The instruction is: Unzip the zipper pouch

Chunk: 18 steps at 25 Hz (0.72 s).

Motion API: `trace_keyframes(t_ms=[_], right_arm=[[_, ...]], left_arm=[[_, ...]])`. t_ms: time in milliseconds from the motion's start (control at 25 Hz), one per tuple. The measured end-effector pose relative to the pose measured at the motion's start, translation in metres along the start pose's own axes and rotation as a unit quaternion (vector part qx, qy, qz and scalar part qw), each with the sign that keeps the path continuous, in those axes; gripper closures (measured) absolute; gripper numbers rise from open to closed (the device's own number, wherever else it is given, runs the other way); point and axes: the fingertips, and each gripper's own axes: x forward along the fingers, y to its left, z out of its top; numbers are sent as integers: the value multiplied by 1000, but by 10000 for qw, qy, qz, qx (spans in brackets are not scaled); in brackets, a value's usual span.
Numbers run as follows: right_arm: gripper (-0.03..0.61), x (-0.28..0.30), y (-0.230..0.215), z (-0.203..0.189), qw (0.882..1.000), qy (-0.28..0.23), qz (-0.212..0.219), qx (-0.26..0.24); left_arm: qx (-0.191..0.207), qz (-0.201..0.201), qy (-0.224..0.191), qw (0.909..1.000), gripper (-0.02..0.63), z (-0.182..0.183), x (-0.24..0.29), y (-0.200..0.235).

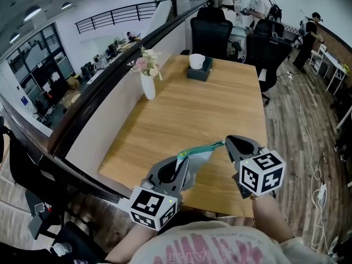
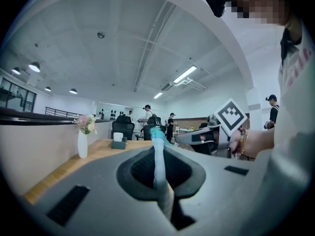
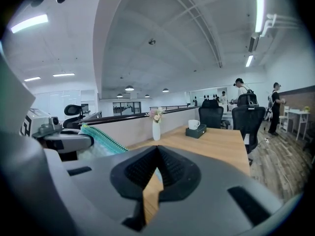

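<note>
A pale zipper pouch (image 1: 199, 157) with a teal zipper (image 1: 204, 147) hangs stretched between both grippers over the near edge of the wooden table (image 1: 209, 103). My left gripper (image 1: 181, 161) is shut on the pouch's left end; in the left gripper view the pouch edge (image 2: 158, 156) runs up between the closed jaws of the left gripper (image 2: 156, 147). My right gripper (image 1: 226, 142) is shut at the zipper's right end, where the pull sits hidden between the pads. In the right gripper view the right gripper (image 3: 157, 152) has its jaws together, and the pouch (image 3: 98, 142) lies just to their left.
A white vase of flowers (image 1: 148, 84) stands at the table's left edge beside a low partition wall (image 1: 118, 92). A dark box (image 1: 199, 70) with a white cup (image 1: 196, 60) sits at the far end. Black office chairs (image 1: 212, 34) and people (image 1: 258, 4) are beyond.
</note>
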Motion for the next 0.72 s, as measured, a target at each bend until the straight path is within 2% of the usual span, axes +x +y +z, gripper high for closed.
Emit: trace_keyframes(t_ms=[280, 480, 600, 720], right_arm=[[577, -10, 4, -10, 9994, -28, 160, 296], [571, -19, 7, -30, 9969, 53, 326, 718], [584, -31, -10, -33, 9978, 64, -9, 662], [583, -44, -21, -23, 9856, -307, 290, 1637]], left_arm=[[-71, 94, -9, 9999, 607, -4, -16, -11], [-604, 162, -1, 9980, 607, -15, -31, -11], [-942, 450, -234, 9943, 609, -9, -45, 4], [-1009, 513, -372, 9929, 609, 2, -52, 17]])
